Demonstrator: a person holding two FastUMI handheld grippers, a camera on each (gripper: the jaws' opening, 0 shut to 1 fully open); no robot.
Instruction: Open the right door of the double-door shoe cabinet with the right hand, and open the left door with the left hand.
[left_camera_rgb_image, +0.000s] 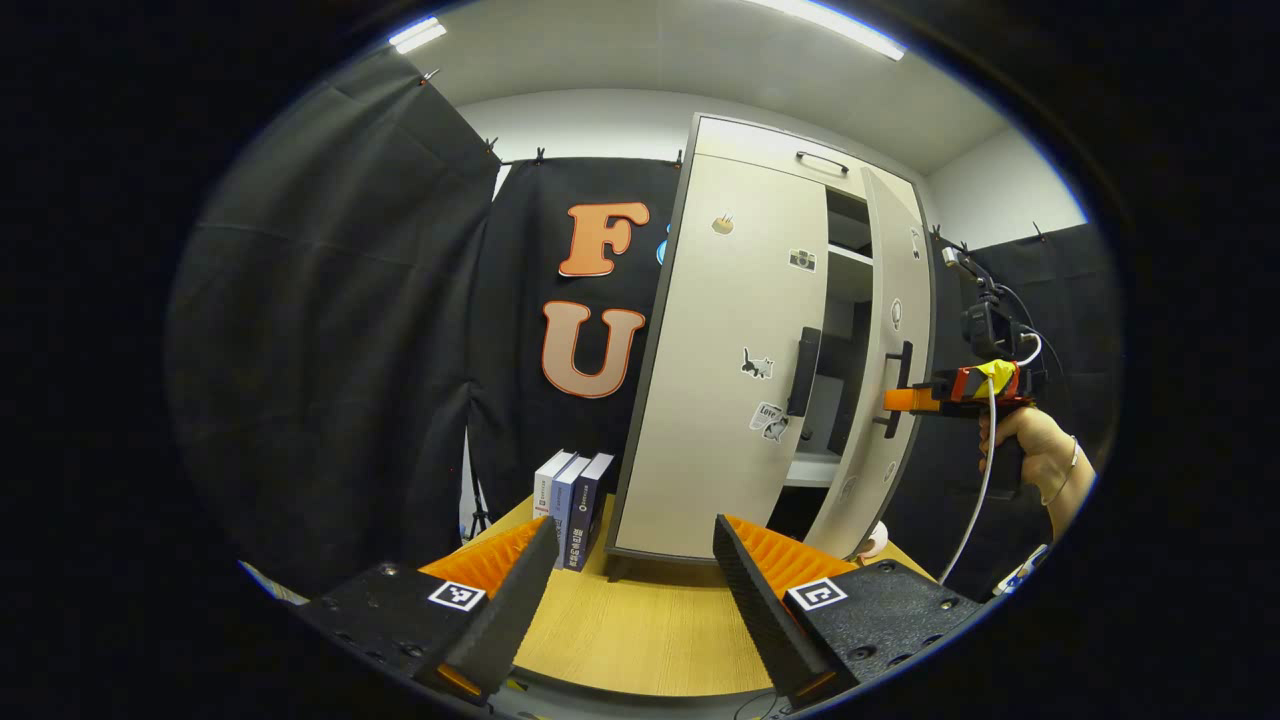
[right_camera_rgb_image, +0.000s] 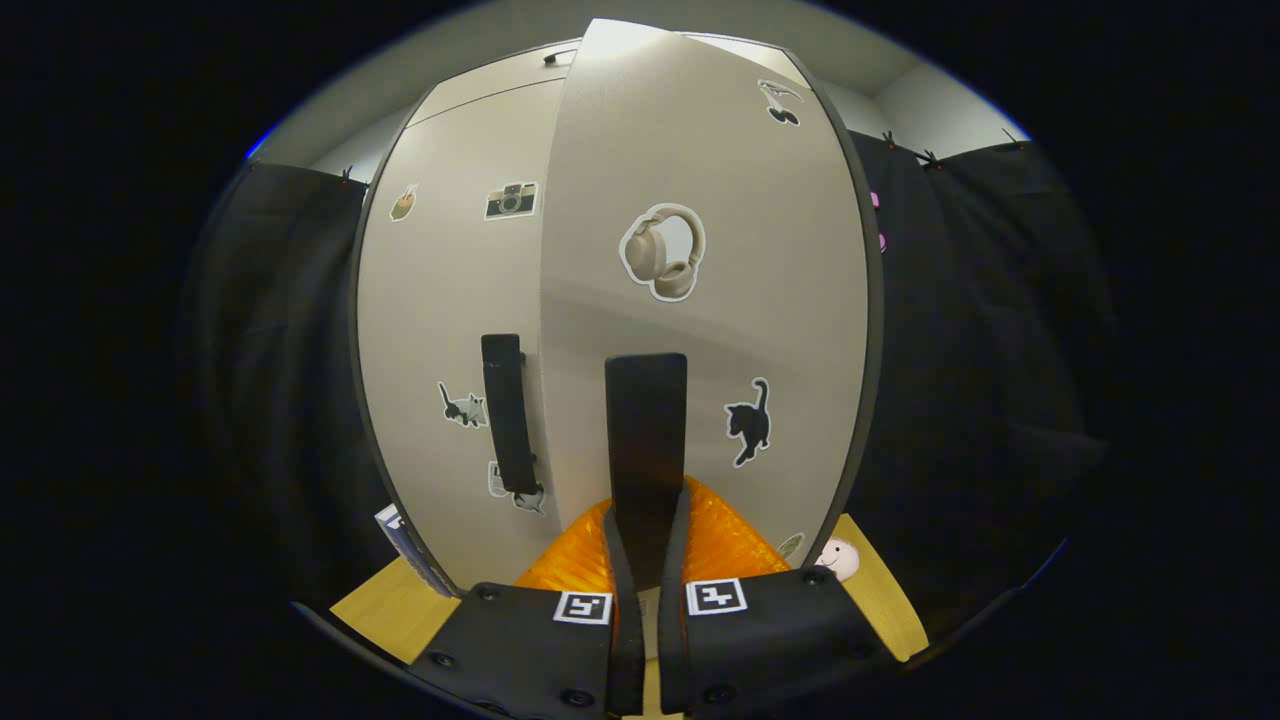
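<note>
Your right gripper (right_camera_rgb_image: 645, 520) clenches the right door's handle (right_camera_rgb_image: 646, 420); the rigid door swings lightly. Left gripper (left_camera_rgb_image: 635, 570), jaws released: take the left handle (left_camera_rgb_image: 803, 372) ahead.

Cabinet (left_camera_rgb_image: 740, 380) on table (left_camera_rgb_image: 640, 630) ahead of me, books (left_camera_rgb_image: 572, 505) at its left, my right gripper (left_camera_rgb_image: 905, 400) at its right door's handle (right_camera_rgb_image: 646, 440).

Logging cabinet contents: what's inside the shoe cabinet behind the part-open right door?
Through the gap beside the right door, the left gripper view shows pale shelves and a dark interior, no items discernible. The closed left door covers the rest.
</note>
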